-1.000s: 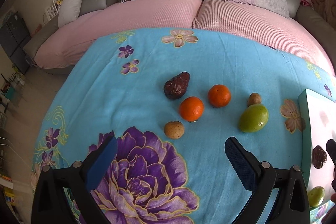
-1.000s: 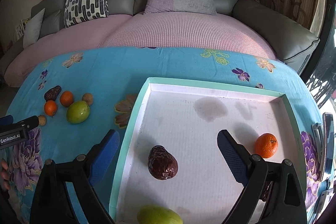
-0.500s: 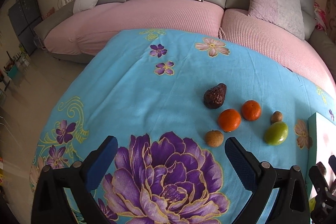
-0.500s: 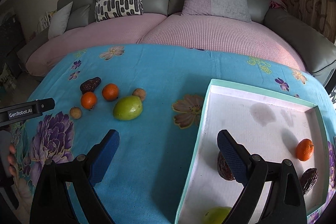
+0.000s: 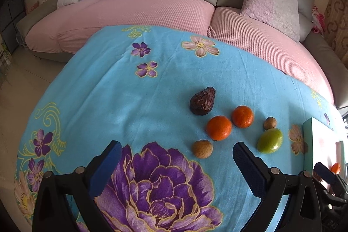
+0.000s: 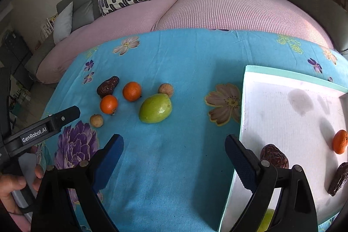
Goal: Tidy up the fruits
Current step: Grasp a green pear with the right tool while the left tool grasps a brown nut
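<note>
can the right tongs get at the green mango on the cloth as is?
Probably yes. The right tongs are open and empty, the smooth green mango lies just ahead on the blue floral cloth, and only a small brown round fruit sits close behind it.

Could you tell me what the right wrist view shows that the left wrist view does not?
Only the right wrist view shows the tray's inside with two dark wrinkled fruits and a hand holding the left gripper. Only the left wrist view shows the floor beside the table. Both share six loose fruits, including the green fruit, and the tray's orange.
</note>
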Demonstrator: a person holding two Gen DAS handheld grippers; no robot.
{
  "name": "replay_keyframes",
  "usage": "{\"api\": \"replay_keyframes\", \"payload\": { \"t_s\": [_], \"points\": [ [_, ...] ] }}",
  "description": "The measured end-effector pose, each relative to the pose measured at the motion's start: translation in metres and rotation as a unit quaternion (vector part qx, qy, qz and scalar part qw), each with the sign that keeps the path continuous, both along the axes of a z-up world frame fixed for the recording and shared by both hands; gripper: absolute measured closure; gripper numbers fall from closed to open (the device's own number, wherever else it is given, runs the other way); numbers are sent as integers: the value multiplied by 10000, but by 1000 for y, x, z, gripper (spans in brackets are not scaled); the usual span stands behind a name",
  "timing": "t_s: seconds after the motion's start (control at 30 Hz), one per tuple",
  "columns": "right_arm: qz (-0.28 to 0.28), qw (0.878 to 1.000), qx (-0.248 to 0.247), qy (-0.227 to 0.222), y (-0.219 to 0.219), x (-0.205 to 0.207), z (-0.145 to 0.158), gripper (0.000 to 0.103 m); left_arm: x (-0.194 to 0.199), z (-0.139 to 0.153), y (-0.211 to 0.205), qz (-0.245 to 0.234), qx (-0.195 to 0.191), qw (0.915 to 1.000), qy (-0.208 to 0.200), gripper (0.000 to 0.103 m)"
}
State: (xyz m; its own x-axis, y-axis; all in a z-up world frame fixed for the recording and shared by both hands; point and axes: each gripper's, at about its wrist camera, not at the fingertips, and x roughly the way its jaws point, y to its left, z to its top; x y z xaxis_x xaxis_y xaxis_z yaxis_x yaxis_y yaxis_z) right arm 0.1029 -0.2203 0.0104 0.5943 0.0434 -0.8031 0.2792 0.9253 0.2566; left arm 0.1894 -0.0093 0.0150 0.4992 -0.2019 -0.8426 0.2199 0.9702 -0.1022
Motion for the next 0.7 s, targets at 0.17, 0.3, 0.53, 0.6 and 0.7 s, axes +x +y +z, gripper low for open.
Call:
{"api": "replay_keyframes", "payload": {
  "t_s": [0.17,0.3,0.53,0.6,0.7],
  "points": [
    [-107,9990,90,414,-10,25,16,8,7,-4,0,6,-268,9993,272,0],
    [8,9980,107,616,-9,45,31,8,11,-9,-4,-82,-226,9990,387,0],
    [114,9960,0,891,0,82,43,8,15,-15,-6,-135,-303,9982,499,0],
    [112,9951,40,981,0,90,40,8,16,-17,-9,-179,-307,9980,521,1],
    [132,9931,92,1164,2,98,28,8,18,-22,-14,-238,-292,9976,588,1]
  ]
}}
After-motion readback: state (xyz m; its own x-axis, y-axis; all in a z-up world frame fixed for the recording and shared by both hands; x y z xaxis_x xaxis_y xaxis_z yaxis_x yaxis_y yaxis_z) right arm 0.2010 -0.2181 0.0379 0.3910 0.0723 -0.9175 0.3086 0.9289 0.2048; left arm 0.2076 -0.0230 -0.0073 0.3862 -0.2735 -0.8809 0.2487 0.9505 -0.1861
